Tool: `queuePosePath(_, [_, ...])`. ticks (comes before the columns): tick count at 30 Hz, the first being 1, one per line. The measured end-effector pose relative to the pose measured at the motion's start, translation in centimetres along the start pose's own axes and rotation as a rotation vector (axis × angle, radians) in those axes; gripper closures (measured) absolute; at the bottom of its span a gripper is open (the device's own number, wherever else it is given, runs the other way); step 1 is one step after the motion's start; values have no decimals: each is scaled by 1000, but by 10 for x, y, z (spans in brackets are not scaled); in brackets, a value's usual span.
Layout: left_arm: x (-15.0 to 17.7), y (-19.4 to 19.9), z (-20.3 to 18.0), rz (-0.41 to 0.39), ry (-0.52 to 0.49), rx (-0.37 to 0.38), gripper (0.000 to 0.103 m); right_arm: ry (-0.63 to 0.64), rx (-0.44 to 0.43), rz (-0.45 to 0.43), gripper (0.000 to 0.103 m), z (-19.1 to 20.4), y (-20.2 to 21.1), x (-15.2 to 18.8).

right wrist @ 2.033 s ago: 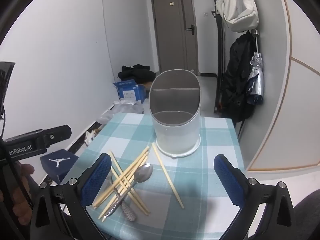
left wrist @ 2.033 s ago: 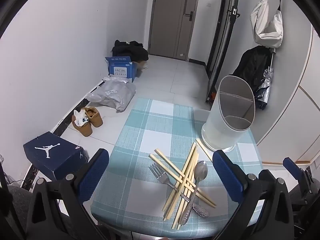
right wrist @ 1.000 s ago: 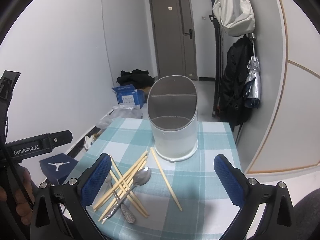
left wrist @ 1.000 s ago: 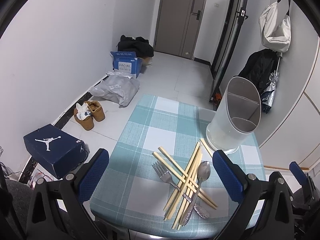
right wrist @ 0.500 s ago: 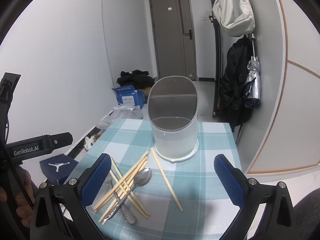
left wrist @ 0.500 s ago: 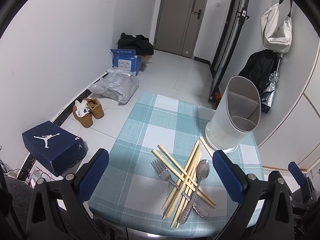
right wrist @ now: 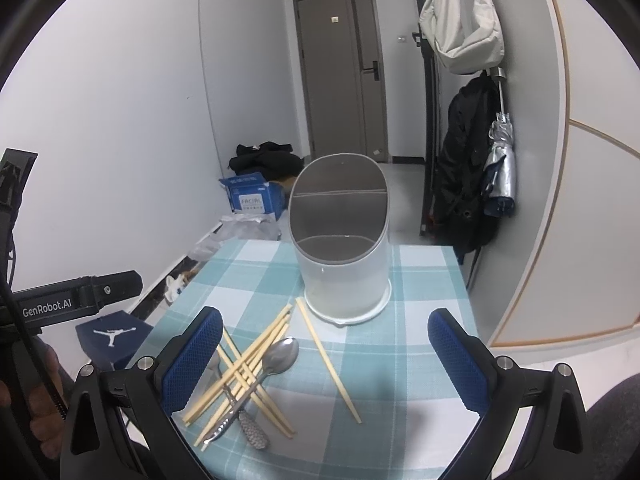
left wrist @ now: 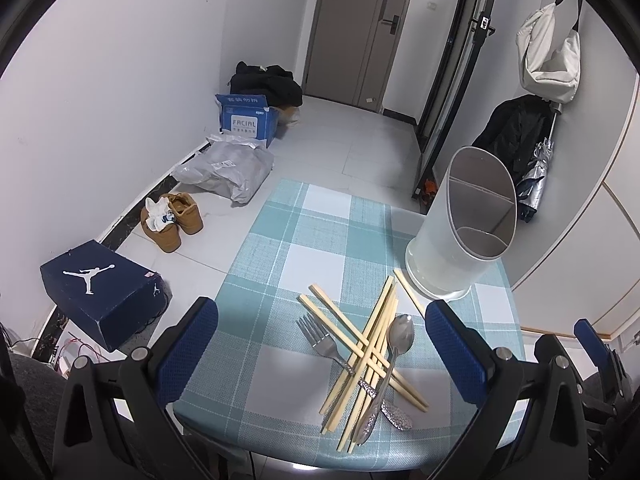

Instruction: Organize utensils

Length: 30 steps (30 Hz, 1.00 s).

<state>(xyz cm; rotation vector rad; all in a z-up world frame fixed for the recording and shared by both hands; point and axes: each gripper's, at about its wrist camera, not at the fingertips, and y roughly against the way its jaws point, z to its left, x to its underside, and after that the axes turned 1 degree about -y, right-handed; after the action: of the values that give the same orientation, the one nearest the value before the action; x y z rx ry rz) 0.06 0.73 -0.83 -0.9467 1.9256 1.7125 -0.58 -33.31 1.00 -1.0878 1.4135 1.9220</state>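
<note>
Low in the frame, both grippers, left gripper (left wrist: 320, 344) and right gripper (right wrist: 326, 350), hold fingers wide and empty; better to lift the lone chopstick (right wrist: 327, 354) first, clear of the tangle.

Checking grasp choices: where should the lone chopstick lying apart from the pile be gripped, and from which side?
Grip the lone chopstick near mid-length, from above, jaws across its width. It lies flat on the tablecloth, clear of the pile; its far end nears the holder.

"facial" stands in white on the blue carton (left wrist: 248, 121) on the floor, under unreadable characters. "genrobot.ai" is printed on the left gripper (right wrist: 76, 300). a white jumpman logo marks the navy shoebox (left wrist: 100, 285).
</note>
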Motion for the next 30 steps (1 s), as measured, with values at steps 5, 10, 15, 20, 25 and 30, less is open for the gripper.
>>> queuePosePath(5, [-1, -1, 2, 8, 17, 1, 1, -2, 3, 6, 0, -1, -2, 0])
queuePosePath(10, [-3, -5, 3, 19, 23, 7, 1, -5, -7, 5, 0, 0, -4, -1])
queuePosePath(15, [-7, -8, 7, 18, 43, 0, 1, -9, -60, -6, 0, 2, -7, 1])
queuePosePath(20, [-11, -16, 15, 22, 81, -14, 1, 14, -107, 38, 0, 8, -23, 0])
queuePosePath(25, [-17, -36, 31, 80, 161, -15, 1, 18, -169, 162, 3, 9, -56, -4])
queuePosePath(30, [-24, -57, 47, 148, 243, -3, 1, -20, -247, 350, 18, 8, -100, 1])
